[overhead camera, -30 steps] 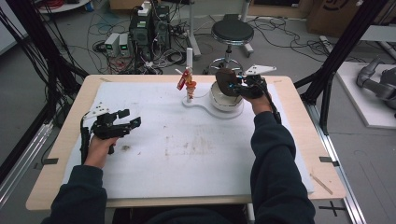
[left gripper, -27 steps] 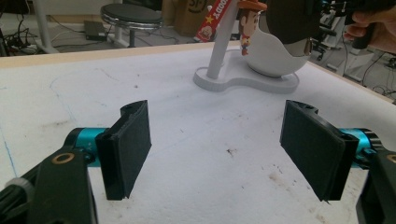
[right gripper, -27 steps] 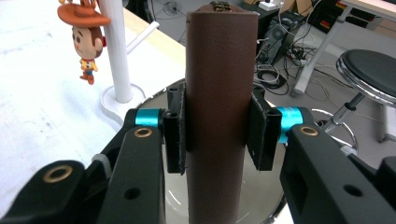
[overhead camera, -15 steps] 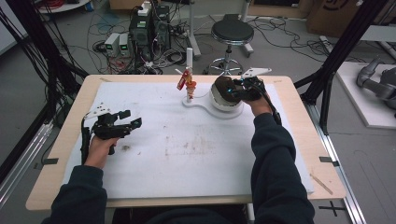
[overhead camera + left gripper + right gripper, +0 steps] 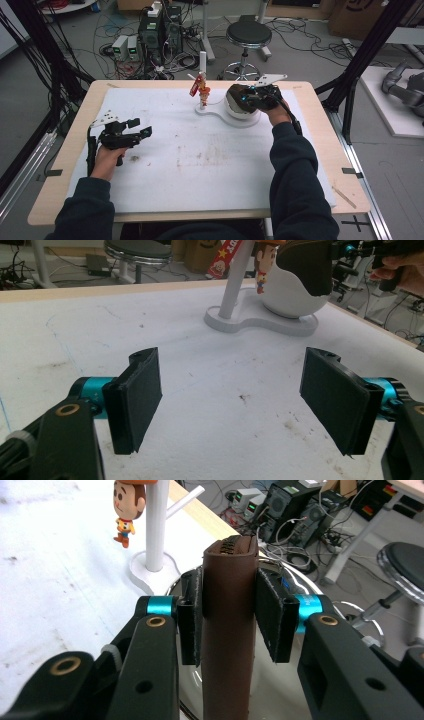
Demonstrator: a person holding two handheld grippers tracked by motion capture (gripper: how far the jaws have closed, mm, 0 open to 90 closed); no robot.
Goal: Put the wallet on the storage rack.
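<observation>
The right gripper [image 5: 227, 612] has just been closing its jaws, and a brown leather pouch [image 5: 227, 630] with a zipper along its top edge stands between them; both pads now press on its flat sides. Compared with the high view a second earlier, the pouch sits lower and closer over the white bowl-shaped stand [image 5: 244, 116], which suggests the pouch has been re-gripped rather than freed. Judged from this, the work in hand is placing or adjusting the pouch at the stand, and the grip must be released before that step counts as done.

In the high view the right gripper [image 5: 260, 96] is directly above the stand, with the right forearm reaching straight forward from the near table edge. The pouch is held upright, over the stand's bowl, its lower end hidden in the right gripper view.

A white post [image 5: 203, 75] rises from the same base just beside the stand, carrying a small cowboy figure [image 5: 125, 510] and a red tag [image 5: 196, 86].

The left gripper [image 5: 131, 134] rests well apart from the stand, low over the white mat [image 5: 210, 170]. Its jaws stand wide with nothing between them, pointing toward the stand [image 5: 295, 295].
</observation>
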